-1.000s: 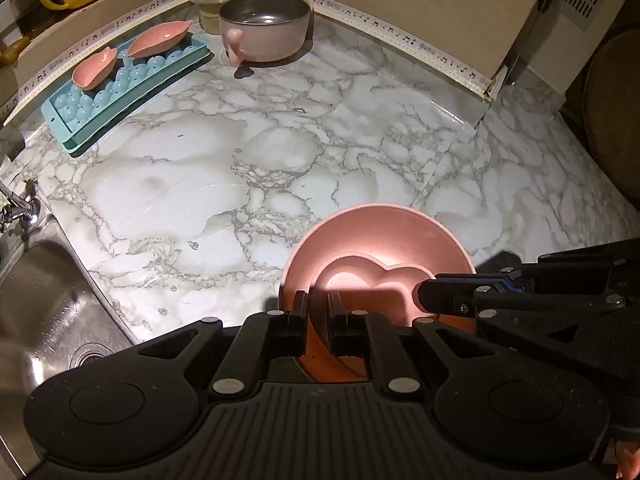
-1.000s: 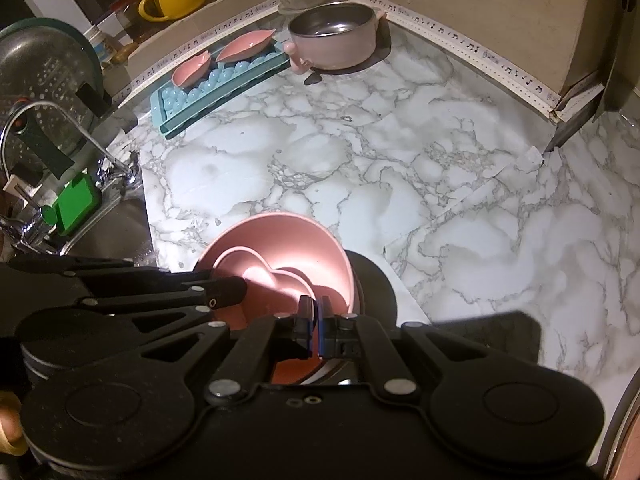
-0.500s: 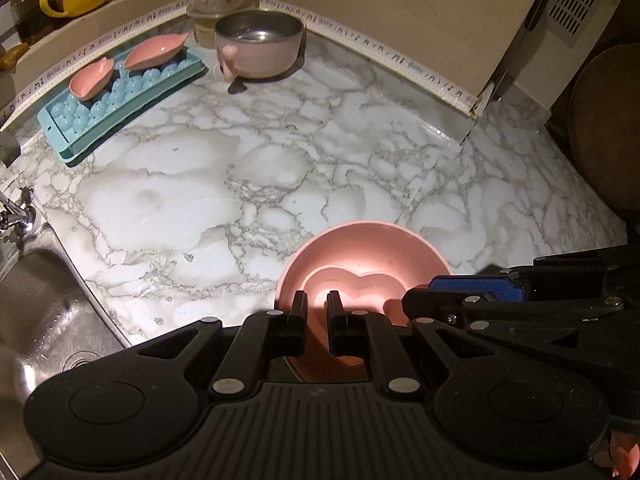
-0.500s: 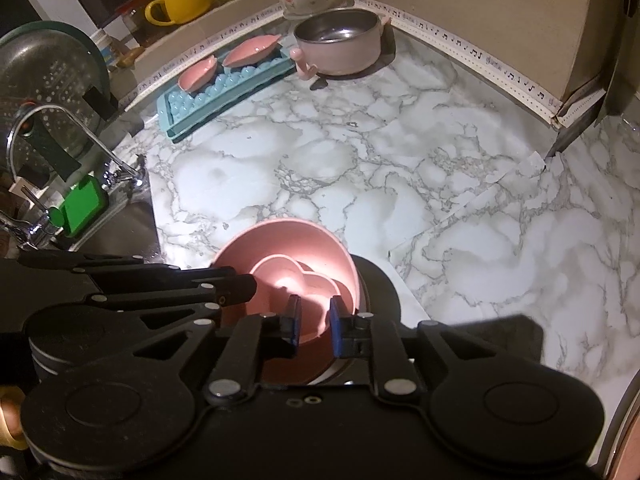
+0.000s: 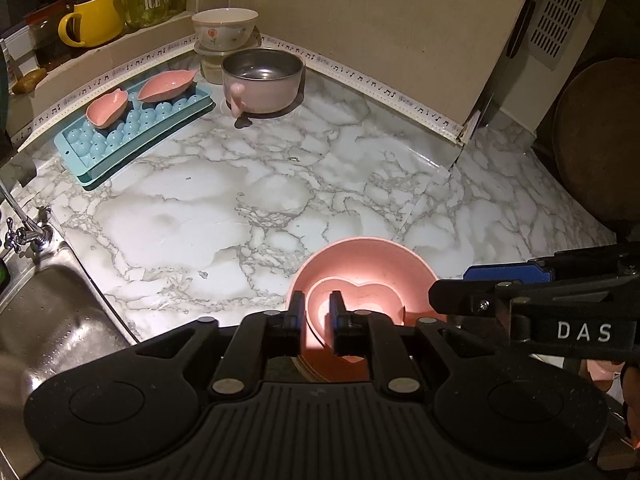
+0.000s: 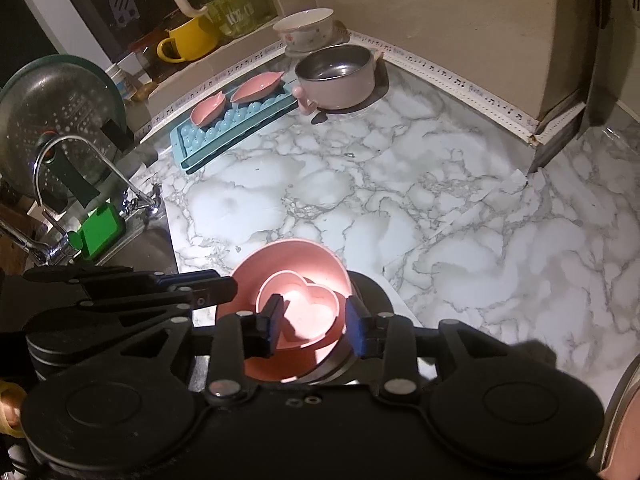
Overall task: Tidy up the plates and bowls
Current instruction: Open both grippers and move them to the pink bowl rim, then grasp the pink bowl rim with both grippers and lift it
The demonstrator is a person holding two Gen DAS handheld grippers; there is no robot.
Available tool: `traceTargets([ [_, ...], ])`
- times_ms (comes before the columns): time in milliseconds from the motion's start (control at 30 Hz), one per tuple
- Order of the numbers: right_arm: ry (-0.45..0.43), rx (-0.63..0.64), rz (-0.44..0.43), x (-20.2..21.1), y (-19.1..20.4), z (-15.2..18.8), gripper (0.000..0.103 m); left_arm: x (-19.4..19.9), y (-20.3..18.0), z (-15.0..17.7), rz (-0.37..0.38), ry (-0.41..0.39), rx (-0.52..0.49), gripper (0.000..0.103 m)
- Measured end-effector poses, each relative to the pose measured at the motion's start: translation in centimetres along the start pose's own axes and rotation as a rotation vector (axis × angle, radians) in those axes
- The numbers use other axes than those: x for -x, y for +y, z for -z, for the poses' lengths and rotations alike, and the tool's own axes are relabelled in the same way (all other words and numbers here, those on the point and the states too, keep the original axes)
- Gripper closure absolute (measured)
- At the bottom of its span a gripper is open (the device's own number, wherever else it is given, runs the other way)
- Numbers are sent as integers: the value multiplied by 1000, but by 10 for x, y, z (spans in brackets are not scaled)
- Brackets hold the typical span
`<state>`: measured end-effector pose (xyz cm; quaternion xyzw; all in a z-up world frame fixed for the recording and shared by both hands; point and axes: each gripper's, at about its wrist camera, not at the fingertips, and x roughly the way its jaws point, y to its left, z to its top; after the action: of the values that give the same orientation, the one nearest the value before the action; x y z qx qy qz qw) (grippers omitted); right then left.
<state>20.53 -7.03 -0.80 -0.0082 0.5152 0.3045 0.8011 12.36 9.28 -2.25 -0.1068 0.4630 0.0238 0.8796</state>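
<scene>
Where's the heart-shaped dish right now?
In both wrist views the heart-shaped dish sits nested inside the round pink bowl at the near counter edge, right of the sink, between the open right tongs.

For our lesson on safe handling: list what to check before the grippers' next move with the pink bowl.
1. Heart dish nested in bowl: ok.
2. Right gripper open, fingers either side of the dish: ok.
3. Left gripper shut on bowl rim: ok.
4. What supports the bowl underneath: cannot tell.
5. Room on counter ahead: ok.
</scene>
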Motion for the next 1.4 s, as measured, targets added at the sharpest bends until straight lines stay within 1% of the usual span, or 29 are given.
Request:
traceTargets([
  [33,-4,-5,2,1,-1,1,68,1,0,1,1,-5,4,77],
  [67,-7,-10,3,2,-2,2,66,2,1,2,3,-10,6,72],
  [133,-16,-17,2,4,-3,4,61,5,1,4,6,-25,10,47],
  [167,-19,-16,2,5,-3,5,59,7,2,4,5,-36,12,42],
  [200,-22,-15,4,6,-2,5,57,8,2,5,4,-45,14,39],
  [300,-36,-20,12,9,-2,8,44,8,5,7,5,-43,27,39],
  [367,-52,-27,21,11,-3,10,26,6,7,9,9,-40,35,35],
  [433,-66,-38,38,12,-4,13,19,4,8,12,6,-39,41,31],
  [533,-77,-61,67,10,-5,19,8,-2,12,16,14,-22,63,31],
  [600,-76,-83,79,6,-6,22,7,-8,14,19,13,-2,86,30],
  [733,-42,-171,62,-6,-16,31,7,-20,18,25,6,38,114,30],
  [800,-33,-206,70,-10,-20,35,7,-24,20,26,13,52,130,30],
  [1000,-43,-287,80,-17,-32,37,11,-38,27,27,-4,82,181,30],
  [1100,-37,-296,80,-22,-33,35,16,-44,32,28,-12,92,203,30],
  [1167,-25,-284,80,-27,-31,34,22,-47,34,29,-11,95,223,30],
  [1400,6,-276,88,-44,-27,32,33,-59,38,27,-17,96,268,30],
])
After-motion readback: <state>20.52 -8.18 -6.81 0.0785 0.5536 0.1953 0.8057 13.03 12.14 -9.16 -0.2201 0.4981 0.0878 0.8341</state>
